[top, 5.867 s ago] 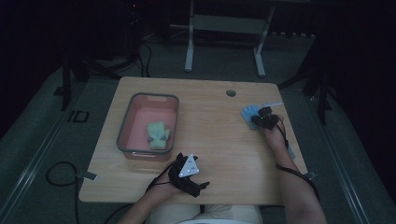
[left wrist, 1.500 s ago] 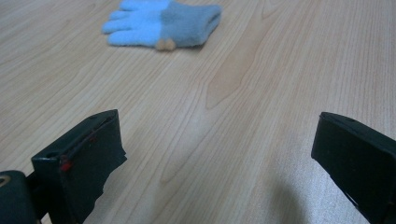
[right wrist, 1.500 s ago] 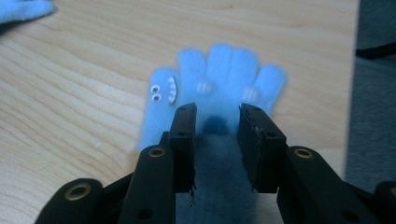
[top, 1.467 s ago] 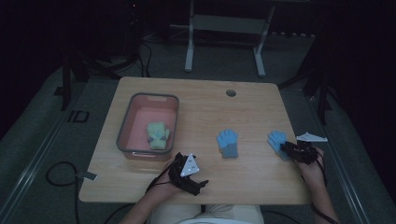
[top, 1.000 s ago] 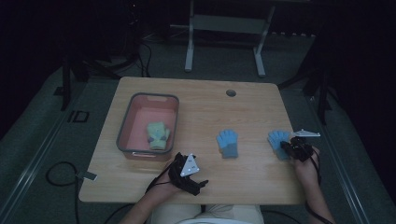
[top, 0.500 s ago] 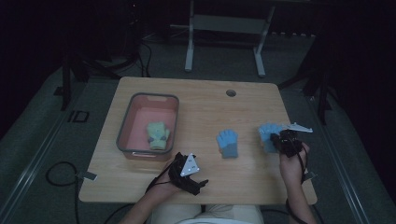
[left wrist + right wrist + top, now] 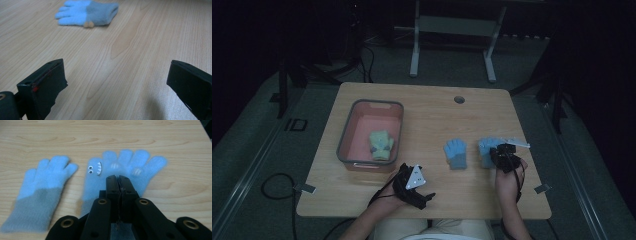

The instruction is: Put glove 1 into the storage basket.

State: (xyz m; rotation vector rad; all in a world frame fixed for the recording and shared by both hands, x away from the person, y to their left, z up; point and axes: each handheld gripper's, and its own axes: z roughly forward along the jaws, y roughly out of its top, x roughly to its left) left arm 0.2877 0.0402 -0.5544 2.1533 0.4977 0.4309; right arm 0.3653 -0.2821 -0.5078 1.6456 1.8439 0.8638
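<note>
here right claw (image 7: pixel 118 181) pinches fuzzy blue glove (image 7: pixel 125 167).

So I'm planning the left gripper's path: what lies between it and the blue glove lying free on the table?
Bare wood. The left gripper view shows tabletop running from the open left gripper up to the blue glove.
</note>
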